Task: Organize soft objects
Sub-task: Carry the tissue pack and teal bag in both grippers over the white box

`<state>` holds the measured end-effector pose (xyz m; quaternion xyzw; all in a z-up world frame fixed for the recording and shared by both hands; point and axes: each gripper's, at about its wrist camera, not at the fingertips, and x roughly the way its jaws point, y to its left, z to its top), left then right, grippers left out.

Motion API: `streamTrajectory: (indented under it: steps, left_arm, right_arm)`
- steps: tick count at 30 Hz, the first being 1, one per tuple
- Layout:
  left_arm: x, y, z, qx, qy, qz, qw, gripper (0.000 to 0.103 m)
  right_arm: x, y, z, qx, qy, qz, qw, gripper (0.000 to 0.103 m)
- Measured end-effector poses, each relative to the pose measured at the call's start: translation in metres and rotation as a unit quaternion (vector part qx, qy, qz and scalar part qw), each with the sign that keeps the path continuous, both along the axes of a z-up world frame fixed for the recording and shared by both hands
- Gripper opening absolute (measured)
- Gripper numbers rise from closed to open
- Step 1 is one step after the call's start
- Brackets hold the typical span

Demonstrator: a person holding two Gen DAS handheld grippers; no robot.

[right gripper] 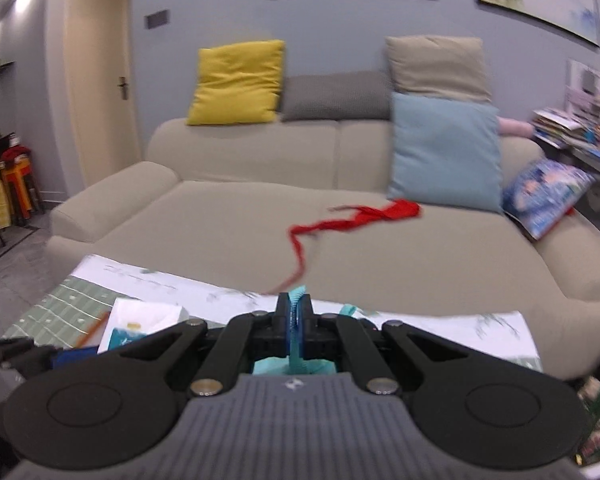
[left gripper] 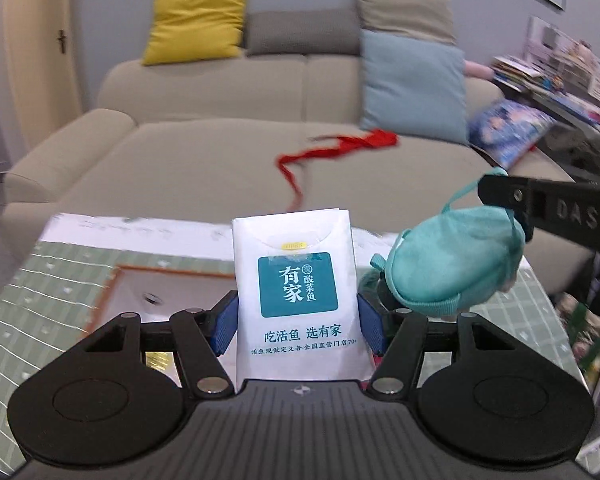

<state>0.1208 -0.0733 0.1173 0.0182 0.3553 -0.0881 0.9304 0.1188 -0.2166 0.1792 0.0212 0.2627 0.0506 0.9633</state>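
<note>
Between the blue pads of the left gripper [left gripper: 298,322] stands a white tissue pack [left gripper: 298,296], upright, its printed face to the camera; the jaws press it from both sides and hold it above the worktop [left gripper: 60,280]. I think it is held by its narrow sides because the soft pack gives way there and the pads can bite without slipping.

To the right of it, near but not touching, hangs a teal pouch [left gripper: 456,260]. The right gripper [right gripper: 296,320] carries it: its jaws are closed tight on the pouch's teal strap [right gripper: 298,334], which sticks up and down between the pads, and the body of the pouch dangles below them. Holding it by the strap seems the easy way, since the round stuffed body would squeeze out of such jaws.

Both things are lifted over the worktop with its green patterned cover, so I judge they are being carried to a common place. Beyond the worktop is the beige sofa [right gripper: 380,248], and on its seat lies a red ribbon [right gripper: 352,218], well apart from both jaws, probably still to be collected. Cushions lean on the sofa back.
</note>
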Motion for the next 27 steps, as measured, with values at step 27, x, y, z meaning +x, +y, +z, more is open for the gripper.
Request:
streamTrajectory:
  steps: [27]
  left_arm:
    - [0.062,0.162,-0.045,-0.012,0.019,0.081,0.9965,0.071]
  right_arm:
    - [0.088,0.187,-0.075,-0.048,0.098,0.138,0.985,0.000]
